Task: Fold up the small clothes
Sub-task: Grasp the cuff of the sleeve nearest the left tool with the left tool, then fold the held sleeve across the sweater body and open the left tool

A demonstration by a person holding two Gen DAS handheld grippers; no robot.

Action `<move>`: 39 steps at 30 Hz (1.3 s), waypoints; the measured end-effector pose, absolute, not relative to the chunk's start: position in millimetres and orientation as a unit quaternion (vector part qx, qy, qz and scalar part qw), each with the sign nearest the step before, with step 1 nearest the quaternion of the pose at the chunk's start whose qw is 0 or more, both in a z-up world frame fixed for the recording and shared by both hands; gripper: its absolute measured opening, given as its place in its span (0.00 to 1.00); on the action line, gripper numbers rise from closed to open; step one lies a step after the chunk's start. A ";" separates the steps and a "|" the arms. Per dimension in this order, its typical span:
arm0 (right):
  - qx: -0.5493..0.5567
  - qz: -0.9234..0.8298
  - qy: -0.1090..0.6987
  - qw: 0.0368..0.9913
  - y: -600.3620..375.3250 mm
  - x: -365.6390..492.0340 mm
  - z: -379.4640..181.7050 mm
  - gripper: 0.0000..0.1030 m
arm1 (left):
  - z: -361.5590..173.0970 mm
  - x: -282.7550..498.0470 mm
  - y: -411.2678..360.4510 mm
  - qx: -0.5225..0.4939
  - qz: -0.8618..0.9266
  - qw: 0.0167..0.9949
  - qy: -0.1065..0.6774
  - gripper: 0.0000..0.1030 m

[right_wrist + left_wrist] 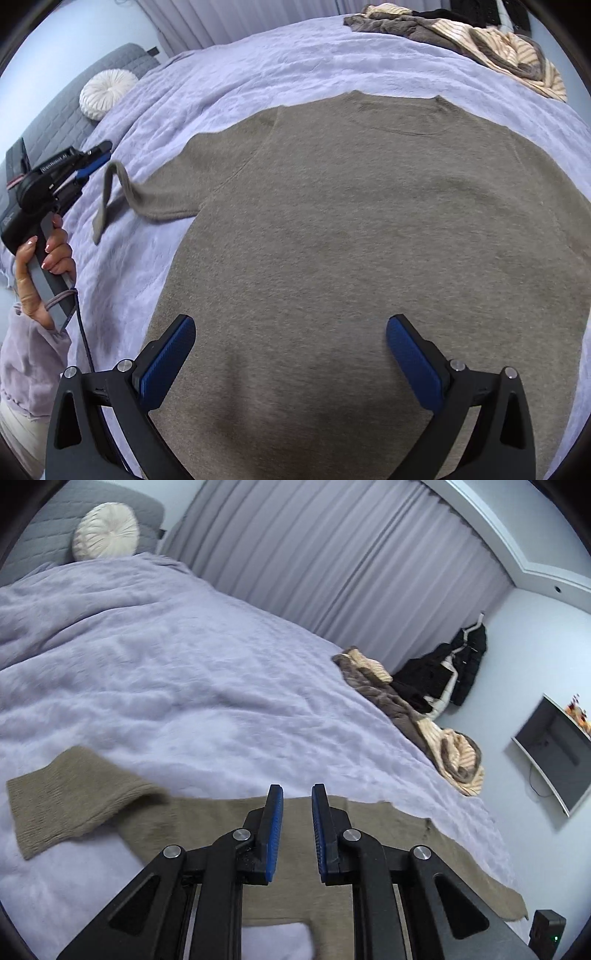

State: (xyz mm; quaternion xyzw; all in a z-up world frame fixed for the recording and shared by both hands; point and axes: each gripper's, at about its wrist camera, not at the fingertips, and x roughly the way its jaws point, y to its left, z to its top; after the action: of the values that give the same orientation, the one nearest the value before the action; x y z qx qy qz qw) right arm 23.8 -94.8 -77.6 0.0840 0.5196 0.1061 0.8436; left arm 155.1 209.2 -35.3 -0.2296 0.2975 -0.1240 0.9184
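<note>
Left wrist: the left tool hangs narrow and empty over the tan sweater on the lavender bed. Right wrist: the right tool stands wide above the sweater's flat body, sleeve flopped left

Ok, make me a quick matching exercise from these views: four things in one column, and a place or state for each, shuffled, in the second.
Things:
1. brown sweater
2. round white cushion
3. left hand-held gripper
4. right hand-held gripper

Places or states:
A. jaws wide apart
B. by the grey headboard
C. jaws nearly together, nothing between them
D. spread flat on the purple blanket

Pairs: 1-D, 2-B, 3-C, 4-A
</note>
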 end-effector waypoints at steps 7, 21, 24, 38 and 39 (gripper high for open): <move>0.135 0.095 0.509 0.845 -139.3 17.7 -71.6 1.00 | -36.8 171.8 109.3 -0.190 -0.160 0.896 0.368 0.35; 0.194 0.190 0.519 0.811 -113.7 27.2 -100.3 1.00 | -100.2 139.3 283.6 -0.340 0.061 0.852 0.394 0.99; 0.170 0.190 0.526 0.811 -103.9 31.2 -102.0 1.00 | -126.0 148.8 311.0 -0.401 0.077 0.822 0.397 0.99; 0.150 0.167 0.533 0.816 -100.4 28.8 -100.0 1.00 | -102.3 155.7 337.3 -0.392 0.024 0.872 0.292 0.07; 0.153 0.168 0.531 0.816 -101.9 28.6 -100.0 1.00 | -88.4 155.9 330.2 -0.380 -0.001 0.882 0.278 0.07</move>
State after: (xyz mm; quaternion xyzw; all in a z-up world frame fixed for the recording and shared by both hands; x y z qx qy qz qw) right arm 28.6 -101.9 -100.0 0.1526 0.5310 0.1683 0.8163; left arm 155.9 330.2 -88.4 -0.3799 0.2785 -0.0012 0.8821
